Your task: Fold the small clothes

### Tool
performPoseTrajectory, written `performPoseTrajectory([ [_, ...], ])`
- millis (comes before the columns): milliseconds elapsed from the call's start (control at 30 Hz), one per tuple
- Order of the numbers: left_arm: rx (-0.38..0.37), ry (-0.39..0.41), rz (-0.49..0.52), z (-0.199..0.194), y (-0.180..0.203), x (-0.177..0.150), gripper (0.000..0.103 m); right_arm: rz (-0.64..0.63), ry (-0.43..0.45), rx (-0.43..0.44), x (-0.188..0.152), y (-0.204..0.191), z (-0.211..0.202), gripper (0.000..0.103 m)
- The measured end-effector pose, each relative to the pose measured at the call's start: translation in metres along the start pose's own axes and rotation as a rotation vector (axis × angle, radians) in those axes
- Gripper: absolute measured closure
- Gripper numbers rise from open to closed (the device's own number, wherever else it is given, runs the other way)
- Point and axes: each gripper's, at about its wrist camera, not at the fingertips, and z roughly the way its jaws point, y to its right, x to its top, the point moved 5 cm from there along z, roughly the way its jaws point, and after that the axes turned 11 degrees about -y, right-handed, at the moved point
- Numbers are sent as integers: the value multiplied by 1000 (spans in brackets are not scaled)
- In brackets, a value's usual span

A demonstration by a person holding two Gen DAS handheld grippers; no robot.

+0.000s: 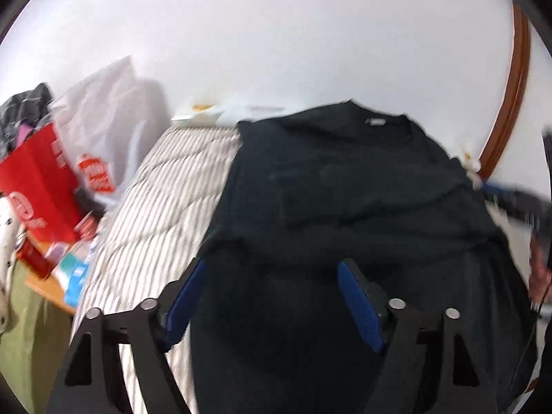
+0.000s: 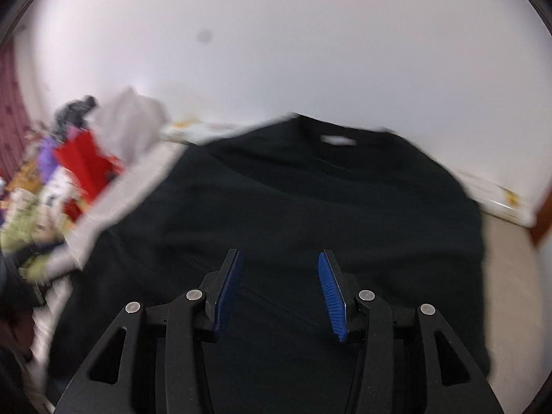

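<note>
Left gripper [image 1: 272,296] and right gripper [image 2: 279,289] both spread wide, holding nothing, over black shirt [image 1: 345,189] lying flat on striped bed [image 1: 155,186]. Soft, light, floppy fabric; pinch hem corners at near edge.

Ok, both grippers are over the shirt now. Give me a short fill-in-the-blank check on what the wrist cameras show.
1. The black shirt lies spread on a ____ bedcover.
2. The left gripper and the right gripper both have their jaws ____, with no cloth between them.
3. The white label sits inside the shirt's ____, at the end far from the grippers.
4. Left of the bed stands a ____ paper bag.

Missing words: striped; open; collar; red
</note>
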Motion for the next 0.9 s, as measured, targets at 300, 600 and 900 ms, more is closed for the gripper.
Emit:
performPoseTrajectory([
  [300,-63,-69,3,61,14,47,59,178,-47,-120,-58,104,-7,57],
  [600,-30,-76,-49,91,10,56,95,237,-46,-123,-55,127,6,57],
  [900,72,-16,-47,58,-15,52,97,337,-53,-191,-46,162,35,56],
])
